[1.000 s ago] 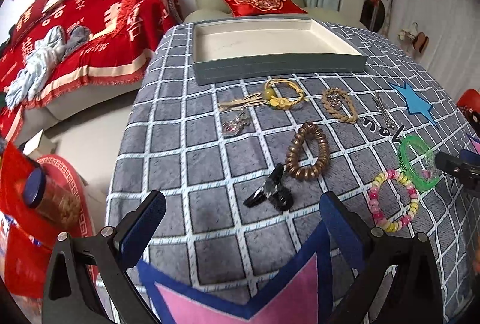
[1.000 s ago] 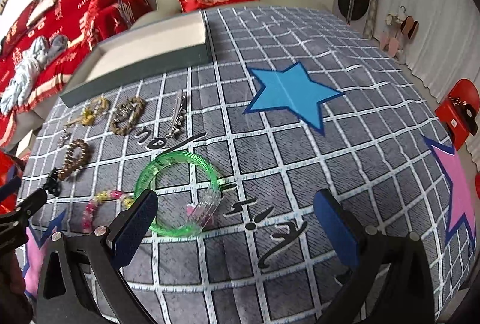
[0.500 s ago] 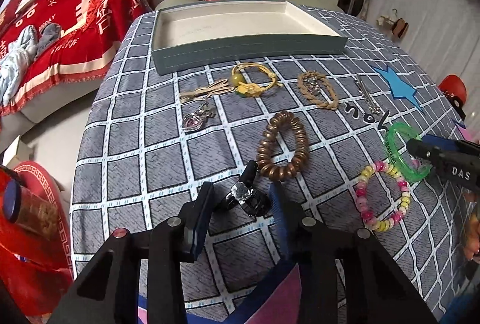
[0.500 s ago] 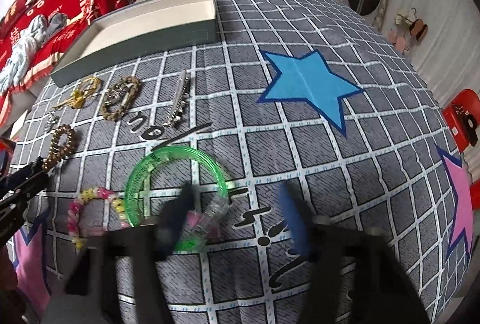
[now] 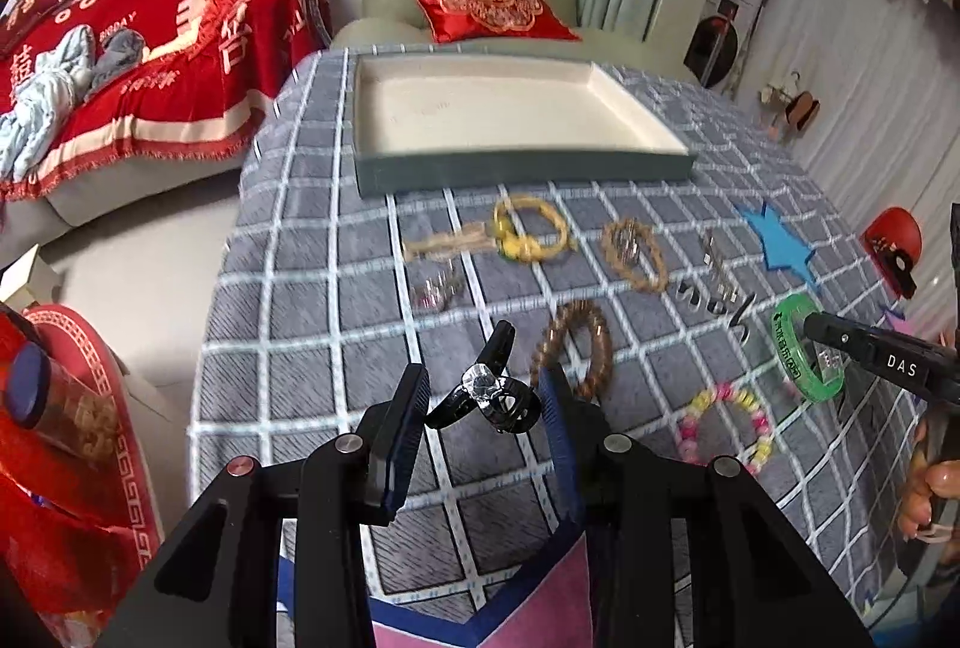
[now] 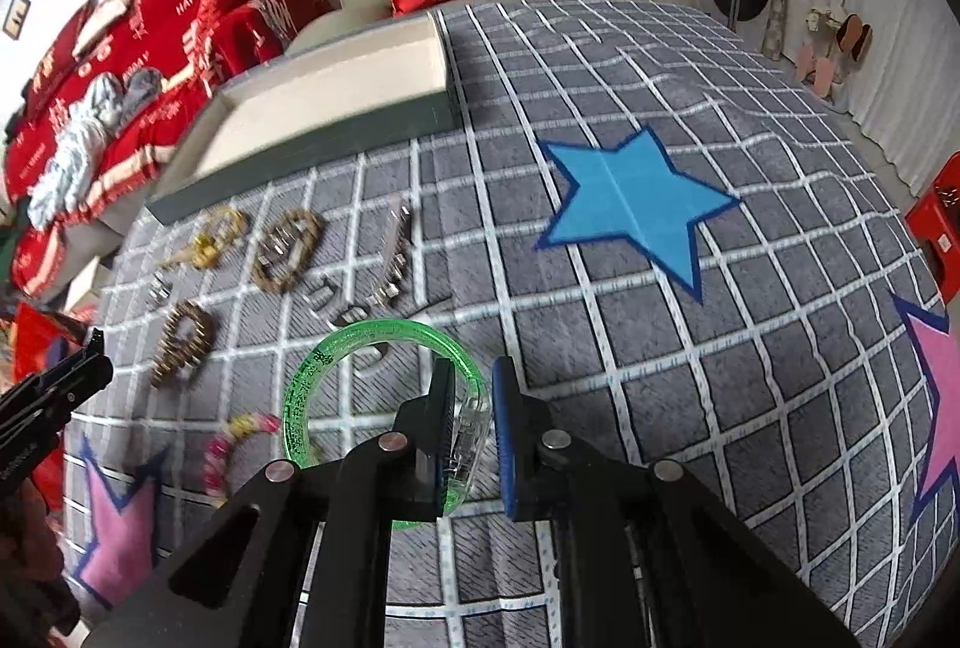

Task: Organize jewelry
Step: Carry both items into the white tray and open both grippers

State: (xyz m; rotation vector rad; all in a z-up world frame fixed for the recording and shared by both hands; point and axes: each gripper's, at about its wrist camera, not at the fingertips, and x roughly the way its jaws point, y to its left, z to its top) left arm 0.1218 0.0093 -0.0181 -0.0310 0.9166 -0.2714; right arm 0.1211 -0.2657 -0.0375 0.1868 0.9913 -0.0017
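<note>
The left gripper (image 5: 483, 402) holds a black hair claw clip (image 5: 487, 389) between its blue-padded fingers (image 5: 408, 423), jaws partly closed on it. The clip is glossy black with a clear faceted stone near its hinge, and one prong sticks up and away from the jaws. It hangs above the grey checked tablecloth (image 5: 312, 288), just in front of a brown beaded bracelet (image 5: 576, 348).

The right gripper (image 6: 471, 411) is closing, its jaws nearly together on the rim of a translucent green bangle (image 6: 312, 384). The bangle carries dark lettering along its side and a clear section that sits right between the pads. The rest of the ring extends to the left of the jaws over the cloth.

Beyond both tools, a pastel bead bracelet (image 5: 723, 429), a yellow cord bracelet (image 5: 531, 228), a braided tan bracelet (image 5: 636, 255) and a metal hair clip (image 6: 393, 258) lie on the cloth. Behind them stands a shallow grey tray (image 5: 516, 165) with a cream lining.
</note>
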